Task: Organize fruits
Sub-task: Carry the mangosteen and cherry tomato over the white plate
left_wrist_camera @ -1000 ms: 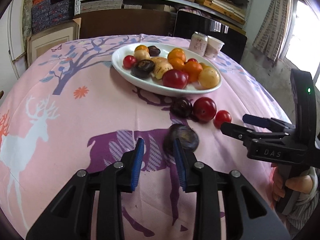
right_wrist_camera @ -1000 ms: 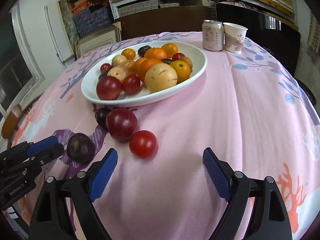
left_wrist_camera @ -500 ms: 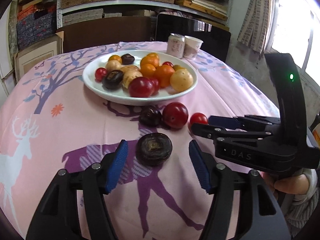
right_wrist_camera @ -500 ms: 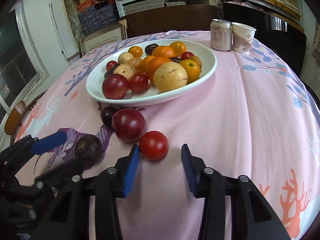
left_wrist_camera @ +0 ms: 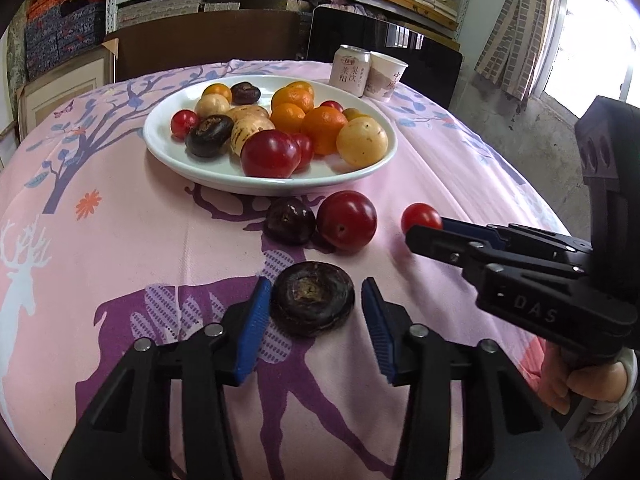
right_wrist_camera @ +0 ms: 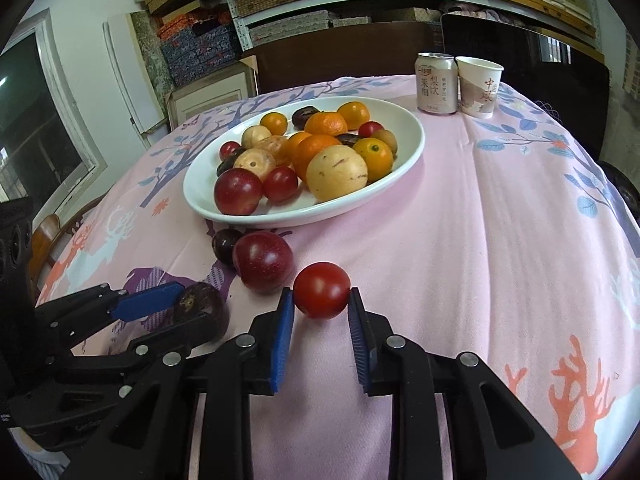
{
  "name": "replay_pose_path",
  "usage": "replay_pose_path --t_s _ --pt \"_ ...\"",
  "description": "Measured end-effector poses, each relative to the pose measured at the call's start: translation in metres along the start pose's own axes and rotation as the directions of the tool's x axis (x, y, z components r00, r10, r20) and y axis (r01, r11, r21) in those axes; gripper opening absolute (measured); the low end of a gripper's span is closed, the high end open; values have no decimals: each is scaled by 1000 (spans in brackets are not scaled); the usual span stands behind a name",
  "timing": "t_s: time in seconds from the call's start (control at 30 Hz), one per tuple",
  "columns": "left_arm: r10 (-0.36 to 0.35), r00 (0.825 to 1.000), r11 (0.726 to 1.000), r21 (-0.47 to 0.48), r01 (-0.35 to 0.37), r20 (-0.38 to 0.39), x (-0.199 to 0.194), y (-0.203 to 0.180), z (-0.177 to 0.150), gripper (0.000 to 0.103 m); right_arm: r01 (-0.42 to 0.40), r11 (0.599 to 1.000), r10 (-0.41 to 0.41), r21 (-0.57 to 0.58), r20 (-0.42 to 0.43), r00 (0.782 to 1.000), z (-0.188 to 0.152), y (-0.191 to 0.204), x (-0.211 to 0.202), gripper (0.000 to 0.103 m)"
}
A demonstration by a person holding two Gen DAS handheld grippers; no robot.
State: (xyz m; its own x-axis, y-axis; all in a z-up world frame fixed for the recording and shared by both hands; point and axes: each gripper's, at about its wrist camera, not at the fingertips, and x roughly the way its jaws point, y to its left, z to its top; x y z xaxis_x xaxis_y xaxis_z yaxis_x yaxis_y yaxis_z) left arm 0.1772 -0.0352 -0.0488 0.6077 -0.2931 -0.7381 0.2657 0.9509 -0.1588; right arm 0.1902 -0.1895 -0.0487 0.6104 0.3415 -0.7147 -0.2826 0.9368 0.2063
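Plate point(left_wrist_camera: 160, 148) mostly filled; four fruits left on desk point(right_wrist_camera: 500, 240). Right gripper point(right_wrist_camera: 321, 307) clamped on small red fruit point(right_wrist_camera: 322, 290); left gripper point(left_wrist_camera: 312, 312) jaws just closing around dark flat fruit point(left_wrist_camera: 313, 298), right pad not yet touching.

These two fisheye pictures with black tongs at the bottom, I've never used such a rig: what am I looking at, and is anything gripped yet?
There is no robot arm: a person holds a two-finger gripper in each hand, and each gripper carries a camera looking along its blue-padded fingers.

In the right wrist view, the right gripper has just closed on a small red tomato lying on the pink tablecloth.

In the left wrist view, the left gripper straddles a flat dark purple fruit. Its jaws have just been closing; one pad touches the fruit, the other stands clear, so nothing is gripped there yet.

Beyond lie a red plum and a dark plum, then a white plate piled with fruit, a drink can and a paper cup.
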Motion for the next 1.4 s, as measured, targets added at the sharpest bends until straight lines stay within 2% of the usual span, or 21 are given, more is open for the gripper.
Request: replay_pose_path --t_s 0.07,0.1,0.17,0.27,0.43,0.53,0.63,0.73,0.9,1.03,1.13,1.27,1.4 --pt "-8 999 1000 3 8 -40 8 0 1 47 2 1000 -2 1 -1 1000 0 -1 1 28" --pt "-8 999 1000 14 8 -31 8 -2 2 51 3 1000 -3 -1 -3 1000 0 -1 1 28" --pt "7 999 1000 26 -6 -35 10 -5 3 51 5 1000 -5 -3 -7 1000 0 -1 2 28" --pt "21 999 1000 15 -20 -28 8 -3 3 42 2 1000 -2 5 -7 1000 -1 -3 2 28" --pt "99 995 995 30 -100 23 -13 4 -7 42 -12 1000 11 23 0 1000 -1 -6 -1 28" --pt "155 987 988 -10 -155 41 -26 18 -14 42 -25 999 25 22 10 1000 -2 -5 -4 28" --pt "146 986 988 -68 -141 76 -40 30 -14 42 -44 999 44 17 36 998 -4 -2 -12 28" --pt "159 978 987 -53 -153 135 -53 25 -6 42 -63 998 61 16 96 993 -8 1 -31 28" --pt "163 973 987 -12 -163 166 -60 20 24 42 -84 995 75 49 165 983 -9 -7 -53 28" --pt "168 970 985 -2 -170 175 -51 23 62 42 -96 991 79 89 182 980 -7 -18 -57 28" --pt "178 970 984 -11 -178 168 -31 30 90 42 -101 989 81 111 174 981 -4 -24 -53 28" --pt "146 979 989 -53 -140 141 6 43 125 42 -108 986 86 126 168 982 -1 -29 -49 28" --pt "124 986 992 -29 -122 113 48 40 160 42 -101 986 78 131 174 982 10 -35 -49 28"
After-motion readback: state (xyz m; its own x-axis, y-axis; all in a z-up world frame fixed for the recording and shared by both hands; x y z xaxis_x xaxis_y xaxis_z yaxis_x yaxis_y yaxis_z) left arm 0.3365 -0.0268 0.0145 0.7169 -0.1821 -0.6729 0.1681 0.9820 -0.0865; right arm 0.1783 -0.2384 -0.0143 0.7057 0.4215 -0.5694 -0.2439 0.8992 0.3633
